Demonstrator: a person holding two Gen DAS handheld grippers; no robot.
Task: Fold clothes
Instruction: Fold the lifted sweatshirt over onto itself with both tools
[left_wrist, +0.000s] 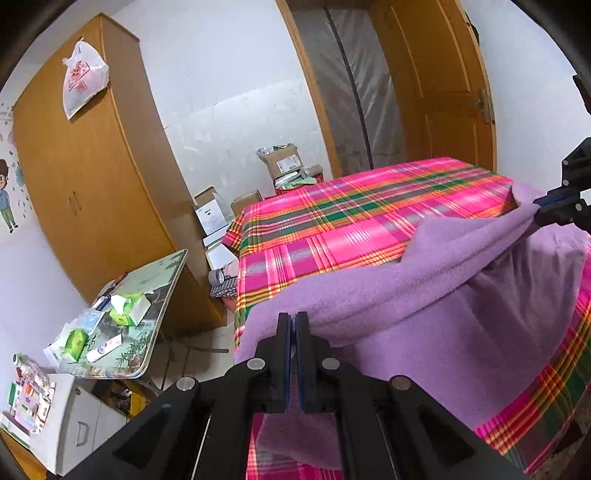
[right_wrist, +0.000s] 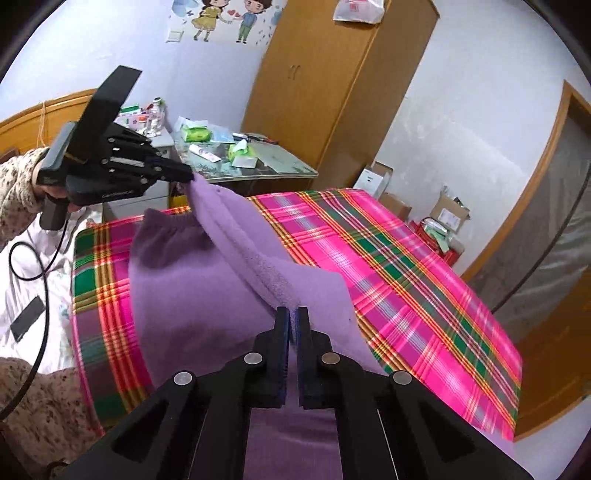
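Observation:
A lilac fleece garment (left_wrist: 443, 295) is lifted off a surface covered in pink plaid cloth (left_wrist: 351, 221), its top edge stretched between both grippers. My left gripper (left_wrist: 293, 319) is shut on the near fold of that edge. At the right of the left wrist view, the right gripper (left_wrist: 543, 208) pinches the far corner. In the right wrist view, my right gripper (right_wrist: 293, 314) is shut on the doubled edge of the garment (right_wrist: 192, 288). The left gripper (right_wrist: 186, 176) holds the other corner, raised above the plaid cloth (right_wrist: 424, 288). The garment's lower part hangs below my fingers.
A small side table (left_wrist: 162, 280) with tissue packs stands left of the plaid surface, before a wooden wardrobe (left_wrist: 96, 184). Cardboard boxes (left_wrist: 282, 162) sit on the floor by the wooden door (left_wrist: 439, 81). White bedding (right_wrist: 33, 266), a black cable and a knitted sleeve (right_wrist: 18, 184) lie at the left.

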